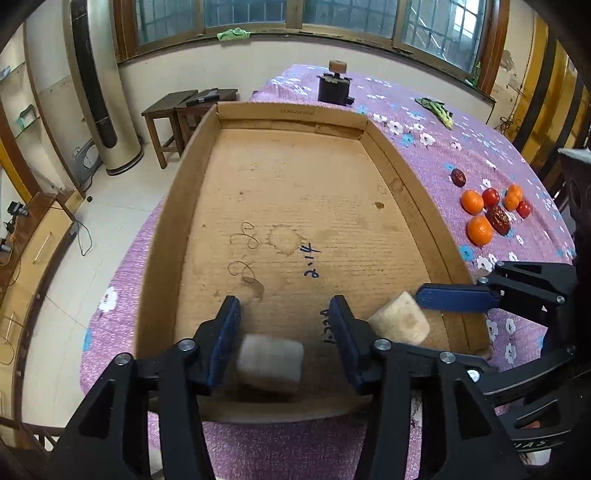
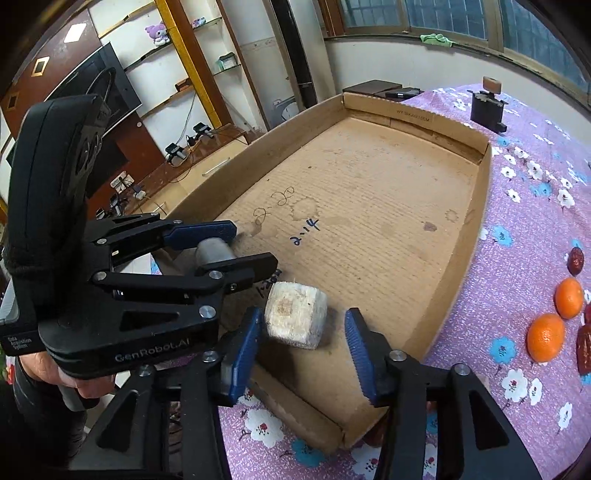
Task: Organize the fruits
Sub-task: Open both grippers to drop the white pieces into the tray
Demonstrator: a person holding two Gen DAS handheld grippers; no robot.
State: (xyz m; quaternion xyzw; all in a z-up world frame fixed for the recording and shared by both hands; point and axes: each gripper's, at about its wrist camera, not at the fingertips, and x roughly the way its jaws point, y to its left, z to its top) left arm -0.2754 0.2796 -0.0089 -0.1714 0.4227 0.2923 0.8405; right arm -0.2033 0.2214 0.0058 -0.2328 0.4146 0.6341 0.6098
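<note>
Left wrist view: both tongs, left (image 1: 284, 321) and right (image 2: 301, 338), are hanging spread over pale blocks (image 1: 269, 363) (image 2: 295, 319) sitting loose in the cardboard tray (image 1: 288, 114), probably as markers for sorting fruit.

A purple floral tablecloth (image 1: 461, 122) is seen across the right and lower parts of the left wrist view, and a small dark box (image 1: 333, 89) with a brown block on top is set on it at the upper centre, with a green leafy item (image 1: 437, 108) lying to its right. Dark wooden stools (image 1: 186, 110) and a tall cream column-shaped appliance (image 1: 101, 88) are placed on the tiled floor at the upper left, and a green cloth (image 1: 233, 34) is draped on the window sill at the top. In the right wrist view, glass shelves with a purple plush toy (image 2: 159, 34) are found at the upper left, beside a dark wall-mounted screen (image 2: 96, 81).
</note>
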